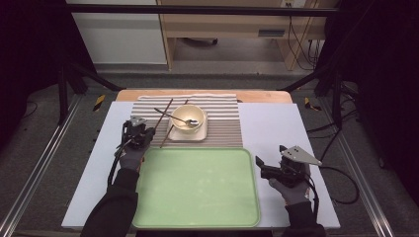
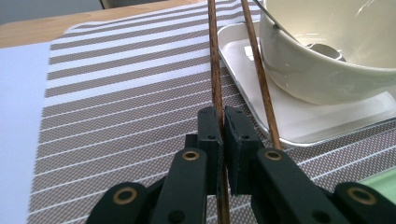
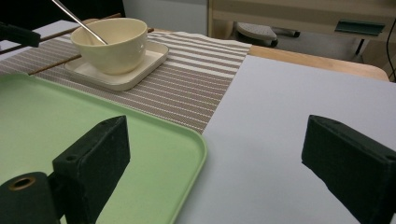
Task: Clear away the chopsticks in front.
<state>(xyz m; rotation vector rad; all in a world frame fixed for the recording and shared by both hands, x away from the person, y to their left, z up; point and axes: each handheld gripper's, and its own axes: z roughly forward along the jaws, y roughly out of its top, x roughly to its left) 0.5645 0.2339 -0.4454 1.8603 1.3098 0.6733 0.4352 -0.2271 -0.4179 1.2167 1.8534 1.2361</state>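
My left gripper is shut on a dark wooden chopstick, which runs away between the pads over the striped placemat. A second chopstick lies just to its right, against the edge of a white square plate. On that plate stands a cream bowl. In the high view the left gripper sits left of the bowl, and a metal spoon rests in the bowl. My right gripper stands open over the table, right of the green tray, with nothing between its fingers.
The green tray covers the near middle of the white table sheet. Behind it lies the striped placemat with the plate. The spoon handle sticks out leftward above the bowl.
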